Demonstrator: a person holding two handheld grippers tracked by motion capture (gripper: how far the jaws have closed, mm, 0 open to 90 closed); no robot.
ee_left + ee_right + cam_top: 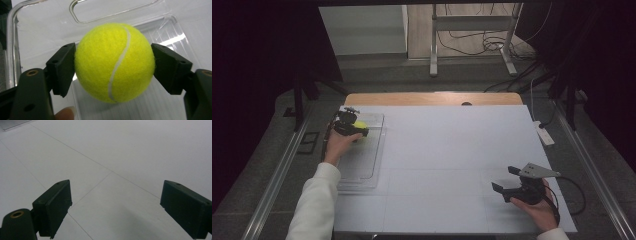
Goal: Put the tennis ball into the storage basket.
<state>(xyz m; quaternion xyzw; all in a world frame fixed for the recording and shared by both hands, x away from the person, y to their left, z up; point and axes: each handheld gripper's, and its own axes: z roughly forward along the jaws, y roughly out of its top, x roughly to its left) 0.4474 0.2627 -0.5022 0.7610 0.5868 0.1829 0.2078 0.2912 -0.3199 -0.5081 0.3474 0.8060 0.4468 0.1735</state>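
So, left side first: dark curtain is hanging along the edge of the room, a metal rail (277,175) is running beside the table. Left gripper (353,131) is sitting over the clear plastic tray (362,172) at the table's left edge, with the yellow tennis ball (114,62) between its jaws; the pads are touching the ball on both sides (whether they are pressing I can't tell). White table surface (447,150) is showing faint seam lines, with a wooden strip (432,98) along its far edge. Behind it, grey floor, a metal stand (472,35) and loose cables. Right gripper (507,182) is resting near the front right corner, jaws spread wide over bare surface.
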